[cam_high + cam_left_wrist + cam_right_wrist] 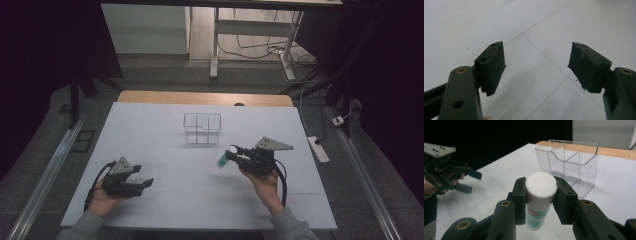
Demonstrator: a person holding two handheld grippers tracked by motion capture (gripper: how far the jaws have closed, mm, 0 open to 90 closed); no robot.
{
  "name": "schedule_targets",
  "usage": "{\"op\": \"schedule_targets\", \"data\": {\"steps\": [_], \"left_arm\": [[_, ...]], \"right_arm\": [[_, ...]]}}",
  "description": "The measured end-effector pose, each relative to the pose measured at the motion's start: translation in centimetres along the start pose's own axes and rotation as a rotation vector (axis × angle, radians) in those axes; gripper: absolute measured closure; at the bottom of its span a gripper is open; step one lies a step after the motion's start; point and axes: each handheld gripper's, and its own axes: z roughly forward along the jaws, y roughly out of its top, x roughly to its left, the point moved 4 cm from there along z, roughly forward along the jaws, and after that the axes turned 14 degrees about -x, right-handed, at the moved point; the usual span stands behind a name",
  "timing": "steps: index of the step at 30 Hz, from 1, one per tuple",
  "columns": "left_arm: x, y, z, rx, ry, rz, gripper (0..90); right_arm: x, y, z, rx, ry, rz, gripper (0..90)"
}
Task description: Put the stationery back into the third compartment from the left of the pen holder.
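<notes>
Right tool (pixel 540 195) gripping white-capped tube (pixel 539 192), label unreadable

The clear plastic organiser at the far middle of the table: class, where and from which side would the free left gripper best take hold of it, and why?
Grip the organiser by its top rim, coming from above with one jaw inside a compartment and one outside. It stands upright and open-topped, and its thin walls fit the open left gripper better than its wide body. The right gripper already holds the white-capped bottle.
</notes>
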Motion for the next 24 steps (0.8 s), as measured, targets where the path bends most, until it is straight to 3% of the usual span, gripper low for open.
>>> {"op": "schedule_targets", "data": {"steps": [10,13,24], "left_arm": [[0.3,-0.3,0.1,0.015,-0.005,-0.004,26.0],[0.3,-0.3,0.1,0.016,-0.008,-0.005,26.0],[0.4,-0.4,0.2,0.032,-0.008,-0.005,25.4]], "right_arm": [[-0.8,3.6,3.0,-0.054,-0.017,0.004,64.0],[-1.2,4.7,4.1,-0.055,-0.035,-0.016,64.0],[-4.4,6.6,7.9,-0.026,-0.127,-0.029,63.9]]}}
